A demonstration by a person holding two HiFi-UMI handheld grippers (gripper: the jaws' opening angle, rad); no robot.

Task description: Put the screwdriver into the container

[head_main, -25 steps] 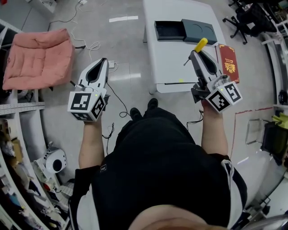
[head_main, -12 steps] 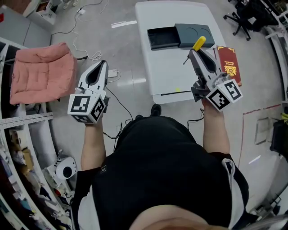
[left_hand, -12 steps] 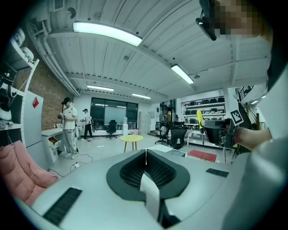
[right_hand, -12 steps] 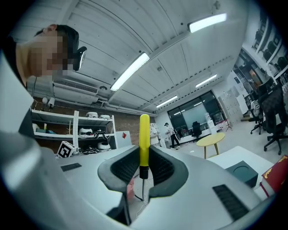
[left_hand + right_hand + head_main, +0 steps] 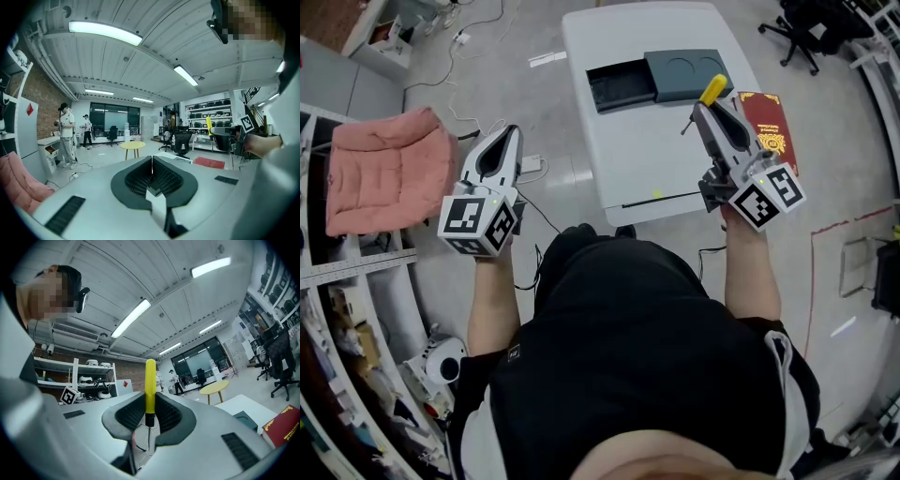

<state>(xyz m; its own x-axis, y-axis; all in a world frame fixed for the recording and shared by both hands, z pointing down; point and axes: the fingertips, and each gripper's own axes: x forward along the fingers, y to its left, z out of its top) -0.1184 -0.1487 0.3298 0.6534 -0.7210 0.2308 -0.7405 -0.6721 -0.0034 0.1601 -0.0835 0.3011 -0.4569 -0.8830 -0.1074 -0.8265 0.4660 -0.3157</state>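
Yellow handle and black collar on the screwdriver (image 5: 149, 386); left gripper (image 5: 504, 133) and right gripper (image 5: 705, 105) are pale grey with black ribbed pads and black-and-white square-marker cubes. At 12 o'clock, a dark slate-grey container (image 5: 622, 86) on a white table (image 5: 637, 159); at 1 o'clock, a red book (image 5: 766, 122) with a gold emblem. At 10 o'clock, a pink cushion (image 5: 384, 169) on the grey floor (image 5: 553, 103); the person's shirt (image 5: 628, 356) is black.

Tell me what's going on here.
A person holds a claw in each hand. The right claw is shut on a yellow-handled screwdriver, held up by the white table. The dark container sits open on that table; the screwdriver is not in it yet. The left claw is shut and empty, off over the floor.
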